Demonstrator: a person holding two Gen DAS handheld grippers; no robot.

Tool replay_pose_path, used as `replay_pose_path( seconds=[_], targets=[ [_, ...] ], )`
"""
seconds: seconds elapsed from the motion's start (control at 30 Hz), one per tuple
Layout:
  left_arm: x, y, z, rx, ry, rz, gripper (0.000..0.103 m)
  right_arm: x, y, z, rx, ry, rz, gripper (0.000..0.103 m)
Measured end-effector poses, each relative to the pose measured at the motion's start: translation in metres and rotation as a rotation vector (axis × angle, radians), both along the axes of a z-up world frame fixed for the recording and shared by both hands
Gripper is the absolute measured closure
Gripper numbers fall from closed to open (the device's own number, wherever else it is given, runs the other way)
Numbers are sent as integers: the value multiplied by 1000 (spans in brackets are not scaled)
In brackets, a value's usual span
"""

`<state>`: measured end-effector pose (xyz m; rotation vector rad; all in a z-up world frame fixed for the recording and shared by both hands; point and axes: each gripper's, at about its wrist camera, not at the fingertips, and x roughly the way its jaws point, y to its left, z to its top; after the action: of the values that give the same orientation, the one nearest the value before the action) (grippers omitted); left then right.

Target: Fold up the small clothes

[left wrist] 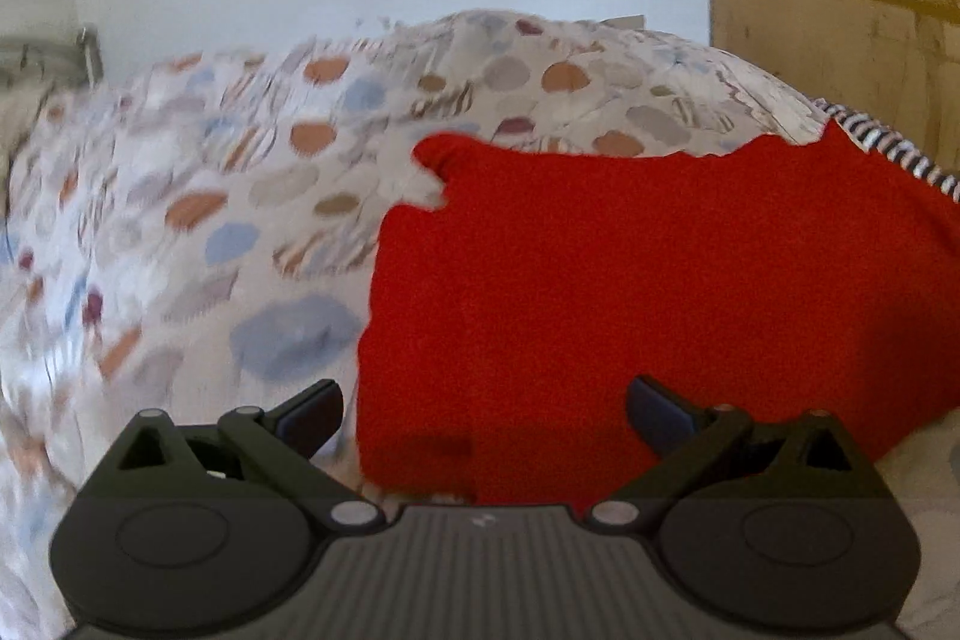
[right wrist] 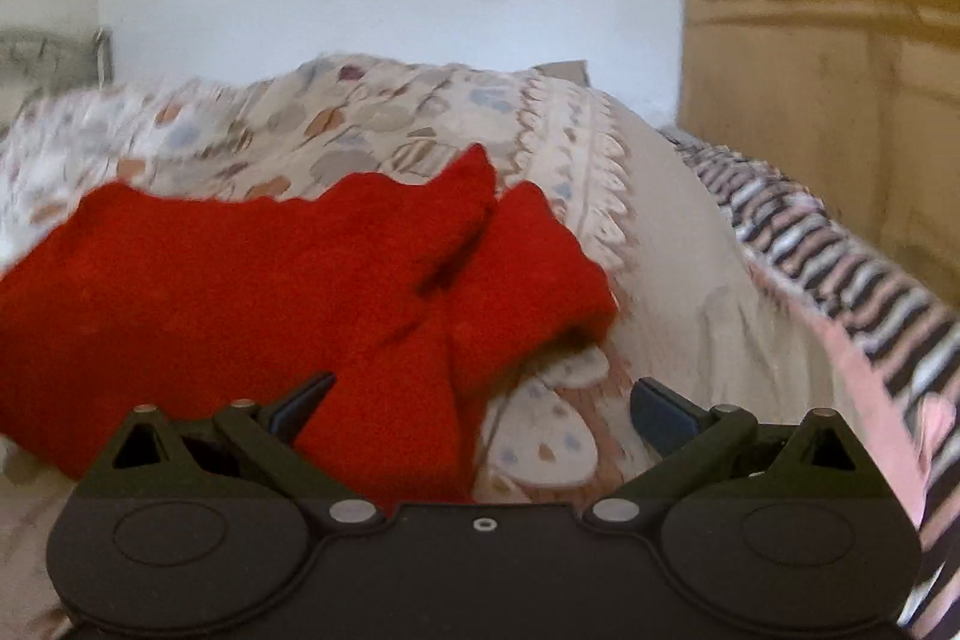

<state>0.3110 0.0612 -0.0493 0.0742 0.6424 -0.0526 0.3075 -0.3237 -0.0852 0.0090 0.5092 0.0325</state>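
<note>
A small red knitted garment (left wrist: 630, 280) lay spread on a cream bedcover printed with orange, blue and grey ovals (left wrist: 240, 196), its body flat and its far edge wavy. In the right wrist view the same red piece (right wrist: 240, 292) showed two narrower parts, sleeves or legs by the look of them, lying side by side and pointing away toward the far right; motion blur made it hard to tell which.

The left black two-finger gripper (left wrist: 483, 415) hovered low over the near left corner of the garment with its jaws spread wide and nothing between them. The right black two-finger gripper (right wrist: 483, 412) was likewise wide apart and empty, straddling the garment's near right edge where red cloth met the bedcover. A black, white and pink striped fabric (right wrist: 840, 268) lay along the right side of the bed, near the garment but apart from it, with a tan wooden cabinet (right wrist: 810, 40) beyond.

The garment looked light, soft and thick, a fuzzy knit that should grip well and not slide, though it would sag and stretch if lifted by one point. The two near corners seemed the best holds, pinching through a single edge so that the bedcover beneath was not caught up too.
</note>
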Motion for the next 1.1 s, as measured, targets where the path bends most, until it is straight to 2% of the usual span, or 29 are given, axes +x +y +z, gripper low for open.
replay_pose_path(
  seconds=[0.13,0.23,0.4,0.57,0.63,0.73,0.93,1.1],
  targets=[
    [1,24,-11,-173,77,70,0,-16,3,-8,-14,-58,-34,1],
    [-3,37,-21,-251,88,94,0,-24,-4,-13,44,-65,-58,1],
    [-11,36,-23,-236,63,104,0,-32,-8,-13,62,-71,-72,1],
    [-12,39,-23,-270,74,120,0,-36,-7,-12,62,-59,-92,1],
    [-12,38,-17,-274,91,142,0,-40,-1,-5,64,-54,-129,0],
    [-14,36,-11,-255,96,156,0,-50,14,7,28,-94,-141,0],
    [-15,42,-14,-298,115,169,0,-37,50,36,-41,-174,-21,0],
    [-14,44,-13,-314,132,177,0,3,88,52,-70,-122,89,0]
  ],
)
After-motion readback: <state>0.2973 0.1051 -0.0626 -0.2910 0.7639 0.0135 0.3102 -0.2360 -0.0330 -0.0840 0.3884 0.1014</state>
